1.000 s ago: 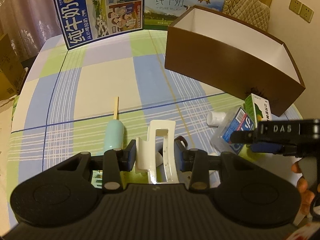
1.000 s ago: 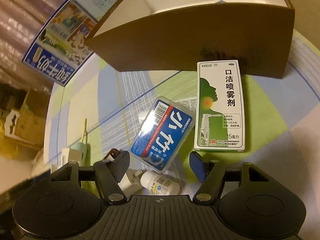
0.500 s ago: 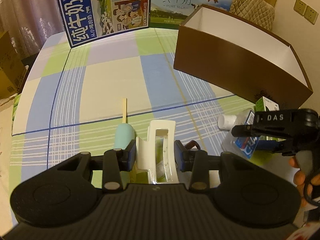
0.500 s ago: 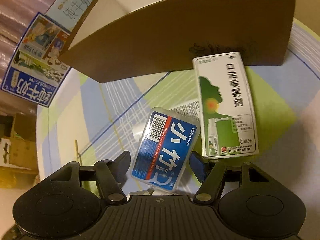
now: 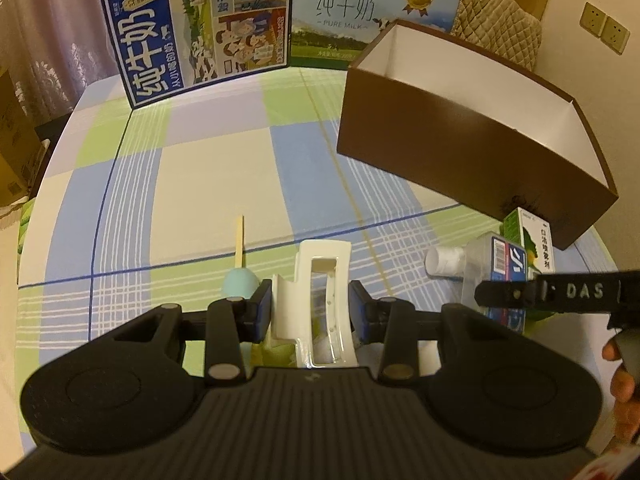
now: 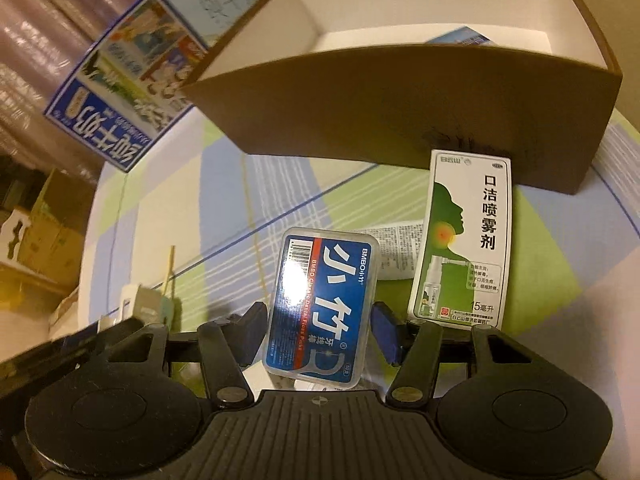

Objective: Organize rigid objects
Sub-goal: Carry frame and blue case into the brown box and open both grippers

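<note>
While right gripper closes around floss case, brown box rises beyond.

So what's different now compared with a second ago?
The right gripper came forward around the blue floss-pick case; its jaws are closing, pads not clearly pressing yet. The left gripper stays clamped on the white hair clip. The brown box and green spray carton stayed put.

Each black claw has ribbed housing, round side discs, silver screws, blue pads, "DAS" lettering.
</note>
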The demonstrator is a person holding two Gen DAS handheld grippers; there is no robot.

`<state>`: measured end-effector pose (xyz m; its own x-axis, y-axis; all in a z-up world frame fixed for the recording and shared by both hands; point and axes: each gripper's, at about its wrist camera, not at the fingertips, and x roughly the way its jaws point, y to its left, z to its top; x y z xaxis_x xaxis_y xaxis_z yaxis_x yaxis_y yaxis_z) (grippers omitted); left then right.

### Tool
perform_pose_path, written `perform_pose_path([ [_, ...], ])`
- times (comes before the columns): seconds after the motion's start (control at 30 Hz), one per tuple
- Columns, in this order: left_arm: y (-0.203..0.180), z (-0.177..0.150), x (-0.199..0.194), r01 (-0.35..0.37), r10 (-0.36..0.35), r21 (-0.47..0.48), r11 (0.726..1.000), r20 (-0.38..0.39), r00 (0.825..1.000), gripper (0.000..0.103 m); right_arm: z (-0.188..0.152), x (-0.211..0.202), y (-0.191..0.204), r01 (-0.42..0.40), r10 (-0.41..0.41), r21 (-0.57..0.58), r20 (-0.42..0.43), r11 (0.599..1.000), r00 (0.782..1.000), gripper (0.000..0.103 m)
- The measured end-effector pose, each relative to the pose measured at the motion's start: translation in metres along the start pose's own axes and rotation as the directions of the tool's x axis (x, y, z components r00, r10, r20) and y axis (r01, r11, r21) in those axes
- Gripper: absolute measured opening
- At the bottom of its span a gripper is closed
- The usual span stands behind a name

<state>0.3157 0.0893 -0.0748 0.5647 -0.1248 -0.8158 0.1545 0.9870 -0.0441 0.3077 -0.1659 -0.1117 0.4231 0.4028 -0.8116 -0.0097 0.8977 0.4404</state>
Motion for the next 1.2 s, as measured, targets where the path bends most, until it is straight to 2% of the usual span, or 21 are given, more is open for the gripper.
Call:
perform_pose_path([
  [0.33,-0.019,0.011,-0.007,0.0,0.0,0.018,1.0,0.014,1.0,0.035,-0.001,-0.027,0.009,-0.051,0.049,-0.13,-0.012,0.99,0.999,0.054],
  [0.6,-0.047,0.03,-0.015,0.016,-0.019,0.051,0.999,0.061,0.998,0.035,0.018,-0.056,0.006,-0.077,0.084,-0.185,0.028,0.98,0.996,0.054],
  [0.93,-0.092,0.096,-0.015,0.075,-0.09,0.106,0.992,0.149,0.985,0.035,0.076,-0.094,-0.003,-0.081,0.11,-0.207,0.136,0.975,0.984,0.054],
  [1.2,-0.125,0.16,0.015,0.106,-0.132,0.162,0.981,0.166,0.977,0.035,0.137,-0.083,-0.018,-0.051,0.084,-0.183,0.18,0.982,0.98,0.054],
])
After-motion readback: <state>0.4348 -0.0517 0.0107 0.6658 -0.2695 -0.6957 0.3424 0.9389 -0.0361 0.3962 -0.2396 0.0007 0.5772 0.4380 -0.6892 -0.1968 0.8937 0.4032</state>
